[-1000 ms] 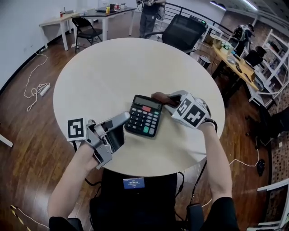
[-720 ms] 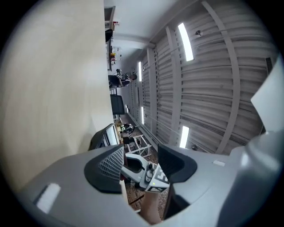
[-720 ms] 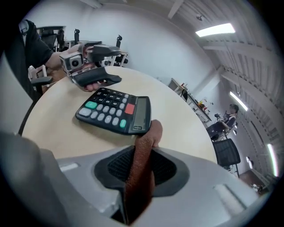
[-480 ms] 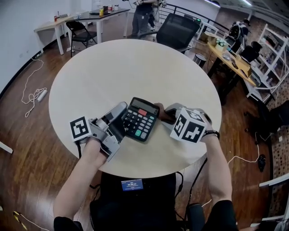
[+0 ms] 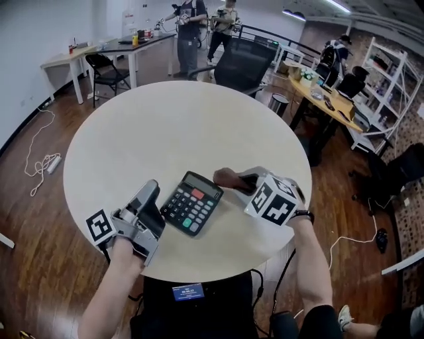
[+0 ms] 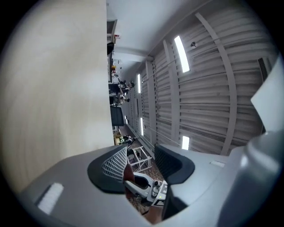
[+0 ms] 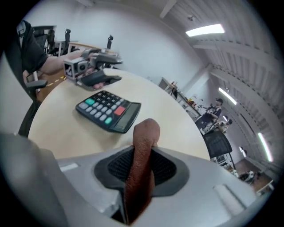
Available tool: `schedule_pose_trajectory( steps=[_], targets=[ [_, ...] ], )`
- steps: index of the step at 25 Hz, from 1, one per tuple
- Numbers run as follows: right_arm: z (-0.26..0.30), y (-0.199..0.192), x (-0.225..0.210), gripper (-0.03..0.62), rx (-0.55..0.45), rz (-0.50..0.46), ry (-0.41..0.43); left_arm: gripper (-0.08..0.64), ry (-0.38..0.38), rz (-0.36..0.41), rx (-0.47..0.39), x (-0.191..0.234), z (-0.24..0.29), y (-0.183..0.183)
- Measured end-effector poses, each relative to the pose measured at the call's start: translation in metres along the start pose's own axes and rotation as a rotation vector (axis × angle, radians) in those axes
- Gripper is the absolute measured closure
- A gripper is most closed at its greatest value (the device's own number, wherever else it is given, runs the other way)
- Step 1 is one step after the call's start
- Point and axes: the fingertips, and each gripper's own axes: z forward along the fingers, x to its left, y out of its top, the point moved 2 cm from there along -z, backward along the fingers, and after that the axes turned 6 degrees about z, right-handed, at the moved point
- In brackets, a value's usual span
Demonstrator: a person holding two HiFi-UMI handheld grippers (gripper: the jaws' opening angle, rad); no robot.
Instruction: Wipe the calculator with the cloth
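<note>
A black calculator [image 5: 192, 202] with a red key and a green key lies flat on the round pale table [image 5: 165, 126], near its front edge. My right gripper [image 5: 242, 180] is shut on a brown cloth [image 5: 225, 177], whose free end hangs just off the calculator's far right corner. In the right gripper view the cloth [image 7: 142, 164] stands up between the pads, with the calculator [image 7: 108, 111] beyond it. My left gripper [image 5: 152, 197] sits just left of the calculator, apart from it. Its jaws [image 6: 140, 164] have just been closing a little, and nothing is between them.
A dark office chair [image 5: 245, 63] stands behind the table. People [image 5: 189, 20] stand at a desk further back. A cluttered desk [image 5: 331, 99] and shelves [image 5: 391, 73] are at the right. A cable [image 5: 40, 165] lies on the wooden floor at the left.
My left gripper has let go of the calculator's left edge and drawn back to the left. The right gripper has shifted with the cloth along the calculator's right side.
</note>
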Motion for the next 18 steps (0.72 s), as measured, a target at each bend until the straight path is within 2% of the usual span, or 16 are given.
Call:
schedule_pose_trajectory(
  steps=[3,7,10,15,18],
  targets=[
    [0.013,0.015,-0.007,0.488,-0.071,0.057,0.026,0.334,0.047,0.04,-0.038,0.008,0.005,0.001],
    [0.024,0.017,-0.015,0.488,-0.027,0.044,0.088,0.33,0.107,0.021,-0.074,0.022,0.037,0.024],
    [0.011,0.011,0.003,0.488,-0.001,0.03,0.122,0.331,0.098,0.033,-0.088,0.019,0.047,0.032],
    [0.001,-0.007,0.048,0.488,0.054,-0.064,0.118,0.331,0.09,0.034,-0.087,0.038,0.048,0.034],
    [-0.004,-0.026,0.037,0.488,0.075,-0.033,0.043,0.331,0.071,0.021,-0.092,0.043,0.051,0.037]
  ],
)
